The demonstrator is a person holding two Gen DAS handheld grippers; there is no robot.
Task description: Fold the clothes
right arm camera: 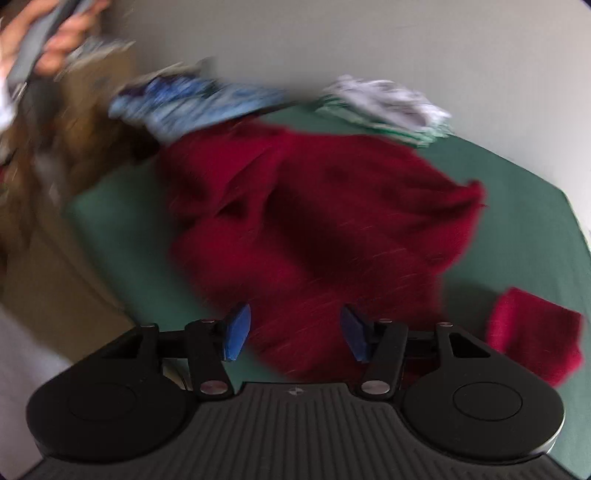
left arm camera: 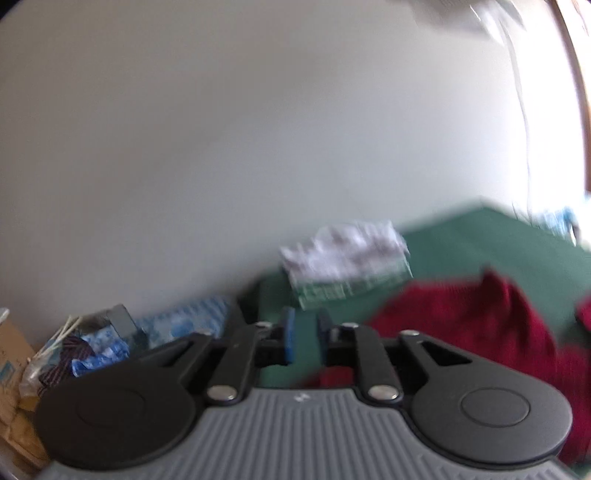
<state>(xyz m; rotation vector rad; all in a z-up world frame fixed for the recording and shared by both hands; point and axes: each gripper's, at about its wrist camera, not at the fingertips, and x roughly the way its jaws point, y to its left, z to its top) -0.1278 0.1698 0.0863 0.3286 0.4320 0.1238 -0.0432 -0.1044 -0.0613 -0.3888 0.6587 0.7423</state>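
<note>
Red garment (right arm camera: 325, 221): crumpled in a heap on the green surface (right arm camera: 122, 236), spread across its middle; one sleeve end (right arm camera: 535, 336) lying flat toward the near right corner, edges blurred.
Same garment, left wrist view (left arm camera: 480, 317): to the right of the blue pads, a bit of it also just below the gap between them.
Right gripper (right arm camera: 295, 332): jaws spread wide, poised over the near edge of the red garment, nothing pinched between the blue pads (right arm camera: 236, 332); contact with the fabric not clear through the blur.
Left gripper (left arm camera: 304, 339): jaws apart by a narrow gap, green surface showing through it, nothing clamped between them.
Folded stack (right arm camera: 388, 107): white and green pieces, at the far edge of the green surface against the pale wall (right arm camera: 406, 44); seen also from the left wrist (left arm camera: 347, 262).
Blue-and-white patterned cloth (right arm camera: 192, 99): bunched at the far left corner, just beside the red garment.
Person's hand (right arm camera: 55, 33): upper left of the right wrist view, wrapped round a grey handle, heavily blurred.
Cardboard box (right arm camera: 55, 206): brown, left of the green surface.
</note>
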